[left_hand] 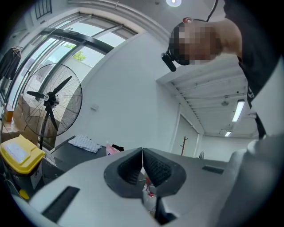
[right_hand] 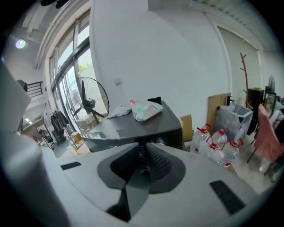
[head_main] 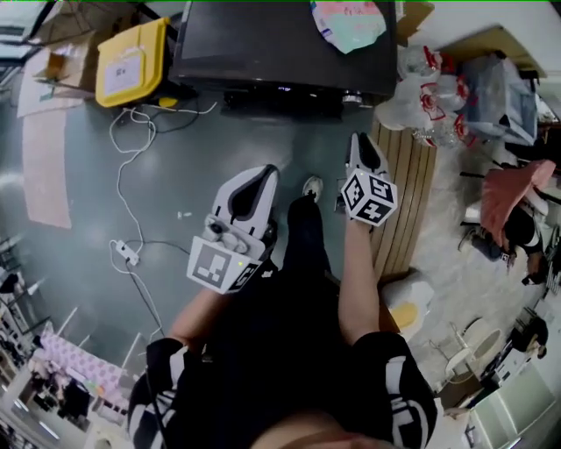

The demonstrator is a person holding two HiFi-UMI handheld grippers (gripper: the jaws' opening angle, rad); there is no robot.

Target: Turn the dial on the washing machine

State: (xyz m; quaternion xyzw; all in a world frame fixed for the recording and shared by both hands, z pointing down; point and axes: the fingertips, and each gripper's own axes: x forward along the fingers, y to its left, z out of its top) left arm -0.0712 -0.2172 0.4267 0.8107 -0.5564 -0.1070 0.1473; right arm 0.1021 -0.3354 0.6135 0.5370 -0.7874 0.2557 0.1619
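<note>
The dark washing machine (head_main: 280,44) stands ahead of me on the floor, with its silver dial (head_main: 351,100) at the right end of the front panel. In the right gripper view the dial (right_hand: 159,142) shows just beyond the jaws. My right gripper (head_main: 359,140) hangs short of the machine, clear of the dial; its jaws (right_hand: 142,145) stand a narrow gap apart with nothing between them. My left gripper (head_main: 263,173) is held lower and to the left, away from the machine. It tilts upward toward the wall and is shut (left_hand: 142,150) on nothing.
A bundled cloth (head_main: 349,22) lies on top of the machine. Left of the machine are a yellow bin (head_main: 131,61) and a white cable with a power strip (head_main: 127,253). On the right are water bottles (head_main: 429,96) and a wooden panel (head_main: 408,193). A standing fan (right_hand: 88,104) is by the window.
</note>
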